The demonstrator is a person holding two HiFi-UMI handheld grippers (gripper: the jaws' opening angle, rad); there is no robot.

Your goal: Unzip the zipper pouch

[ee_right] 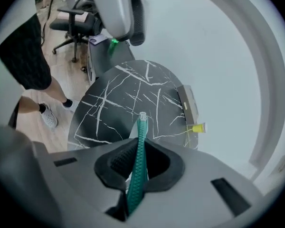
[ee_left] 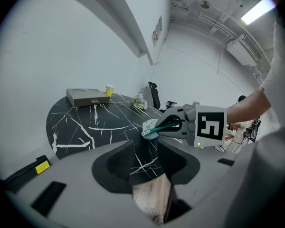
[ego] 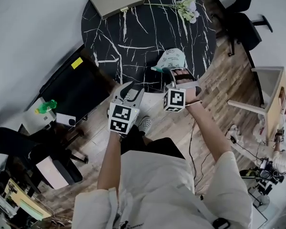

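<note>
At desk [ego: 133, 37] near edge, holding pouch [ego: 172, 58] by green zipper [ee_right: 142, 132] in right tongs [ee_right: 140, 161], pinched shut on it; left tongs [ee_left: 145, 163] wide, empty, just off desk. Could drag whole pouch or slip off zipper if pulled unbraced.

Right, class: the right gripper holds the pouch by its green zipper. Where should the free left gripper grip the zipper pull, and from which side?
Likely the pale pull at the zipper's tip, jutting clear beyond the right gripper. The open left gripper should come end-on from its own side, jaws across its thin width.
</note>
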